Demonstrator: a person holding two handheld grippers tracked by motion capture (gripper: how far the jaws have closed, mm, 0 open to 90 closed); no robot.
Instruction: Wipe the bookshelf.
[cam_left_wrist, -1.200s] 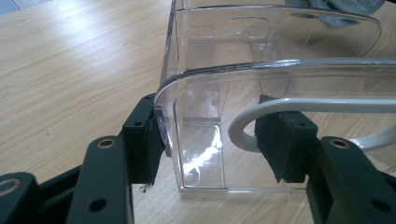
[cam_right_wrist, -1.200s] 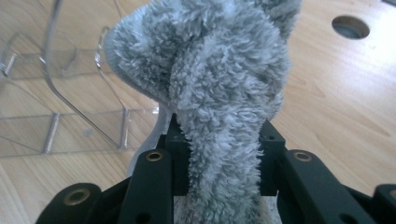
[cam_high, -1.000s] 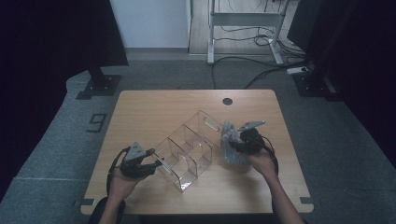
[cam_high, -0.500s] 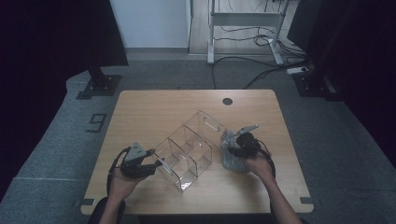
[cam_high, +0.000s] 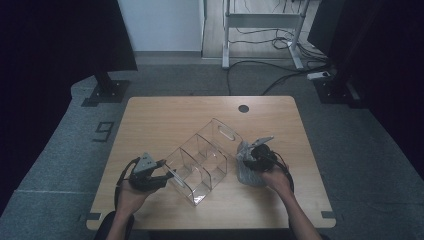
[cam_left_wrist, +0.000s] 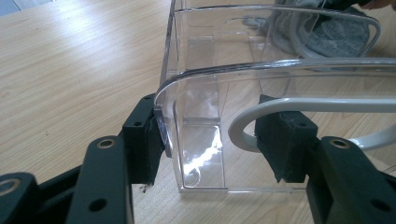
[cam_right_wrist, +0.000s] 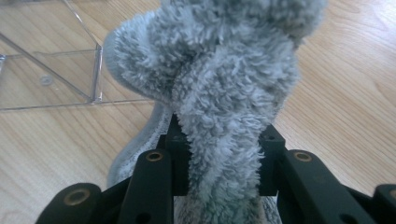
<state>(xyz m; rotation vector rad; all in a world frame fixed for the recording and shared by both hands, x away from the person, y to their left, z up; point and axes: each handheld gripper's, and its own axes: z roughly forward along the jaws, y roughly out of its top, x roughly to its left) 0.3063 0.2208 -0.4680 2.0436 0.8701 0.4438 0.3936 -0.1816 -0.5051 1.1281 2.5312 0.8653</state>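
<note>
Clear plastic organiser (cam_high: 204, 160), compartmented, upright, set diagonally at worktop centre. Grey fluffy cloth (cam_high: 246, 167), bunched and crumpled, resting just beside the organiser's right side.

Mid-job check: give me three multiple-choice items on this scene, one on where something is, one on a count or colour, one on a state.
1. Where is the cloth relative to the clear organizer?
A. inside it
B. on the table beside its right end
C. on the floor

2. What colour is the cloth?
A. grey
B. red
C. yellow

3. What is the left gripper doing?
A. hanging open above the table
B. gripping the organizer's end wall
C. holding the cloth

Answers:
1 B: the high view shows the cloth outside the organizer, on the table by the right hand.
2 A: the right gripper view shows fluffy grey pile between the right gripper jaws.
3 B: the left gripper view shows one jaw outside the clear wall and one inside it.
</note>
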